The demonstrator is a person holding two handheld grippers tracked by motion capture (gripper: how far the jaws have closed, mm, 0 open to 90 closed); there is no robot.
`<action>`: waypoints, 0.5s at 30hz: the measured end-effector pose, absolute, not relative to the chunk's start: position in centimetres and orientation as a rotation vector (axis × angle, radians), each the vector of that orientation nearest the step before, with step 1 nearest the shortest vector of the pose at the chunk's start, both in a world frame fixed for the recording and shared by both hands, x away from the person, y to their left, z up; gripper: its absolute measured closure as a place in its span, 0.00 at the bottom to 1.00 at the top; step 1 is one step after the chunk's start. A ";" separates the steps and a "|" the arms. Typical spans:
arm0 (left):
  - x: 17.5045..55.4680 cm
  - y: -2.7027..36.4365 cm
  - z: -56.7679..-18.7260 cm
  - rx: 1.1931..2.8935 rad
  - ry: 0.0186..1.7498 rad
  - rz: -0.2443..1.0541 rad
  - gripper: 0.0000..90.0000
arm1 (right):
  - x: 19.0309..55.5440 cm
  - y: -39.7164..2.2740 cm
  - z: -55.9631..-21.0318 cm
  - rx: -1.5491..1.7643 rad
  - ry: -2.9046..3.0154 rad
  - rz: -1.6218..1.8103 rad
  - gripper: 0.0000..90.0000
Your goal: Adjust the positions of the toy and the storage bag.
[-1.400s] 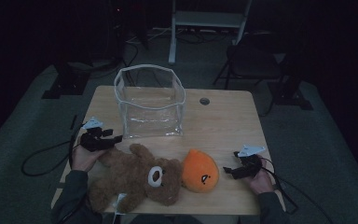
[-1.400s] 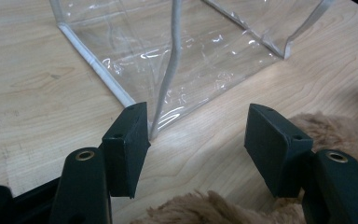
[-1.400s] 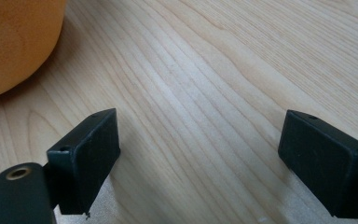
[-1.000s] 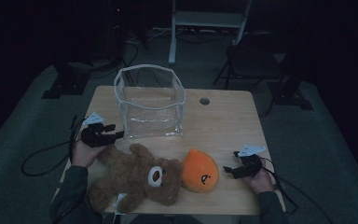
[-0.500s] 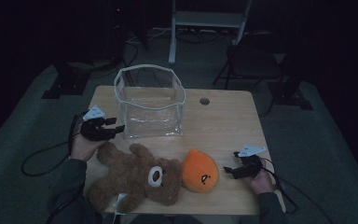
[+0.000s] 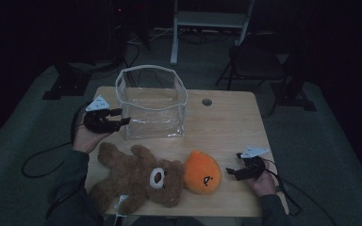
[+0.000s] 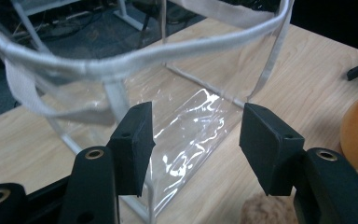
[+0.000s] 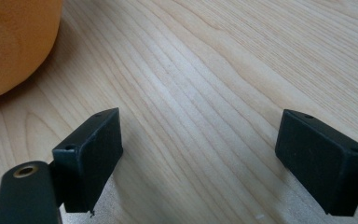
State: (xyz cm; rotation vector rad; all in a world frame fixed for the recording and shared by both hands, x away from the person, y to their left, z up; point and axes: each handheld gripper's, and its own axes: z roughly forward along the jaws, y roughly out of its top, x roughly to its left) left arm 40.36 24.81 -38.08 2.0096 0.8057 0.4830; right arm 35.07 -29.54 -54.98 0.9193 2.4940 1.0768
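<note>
At the left of the high view we hold our left gripper (image 6: 118, 117) just beside the left wall of the clear bag (image 6: 153, 106), jaws apart with nothing between them. Below, at lower centre, the brown teddy bear (image 6: 136, 176) lies on the bench (image 6: 226, 122), touching the orange plush (image 6: 202, 173). At lower right, our right gripper (image 6: 233, 172) rests open near the plush.

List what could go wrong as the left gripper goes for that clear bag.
1. The clear bag has thin, floppy walls; the open left gripper, close to its white rim, might buckle or tip it.
2. The teddy bear and orange plush lie close in front, so a dragged bag could snag them.
</note>
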 end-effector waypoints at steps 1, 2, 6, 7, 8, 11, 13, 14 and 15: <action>40.5 24.6 -37.9 2.014 0.800 0.482 0.50 | 35.1 -29.5 -55.0 0.920 2.494 1.077 0.15; 40.6 24.4 -37.7 2.021 0.792 0.482 0.50 | 35.1 -29.5 -55.0 0.919 2.494 1.077 0.15; 40.9 23.7 -37.1 2.037 0.768 0.488 0.49 | 35.1 -29.5 -55.0 0.920 2.494 1.076 0.15; 41.0 23.5 -37.0 2.040 0.761 0.493 0.49 | 35.1 -29.5 -55.0 0.920 2.494 1.077 0.16; 41.2 23.3 -36.8 2.042 0.755 0.493 0.49 | 35.1 -29.5 -55.0 0.920 2.494 1.077 0.16; 41.5 22.7 -36.5 2.055 0.743 0.493 0.49 | 35.1 -29.5 -55.0 0.920 2.494 1.076 0.15; 41.7 22.4 -36.3 2.061 0.735 0.494 0.48 | 35.1 -29.5 -55.0 0.920 2.494 1.077 0.15; 41.8 22.3 -36.2 2.063 0.734 0.495 0.48 | 35.1 -29.5 -55.0 0.920 2.494 1.077 0.15; 41.9 22.1 -36.1 2.065 0.730 0.495 0.48 | 35.1 -29.5 -55.0 0.920 2.494 1.077 0.15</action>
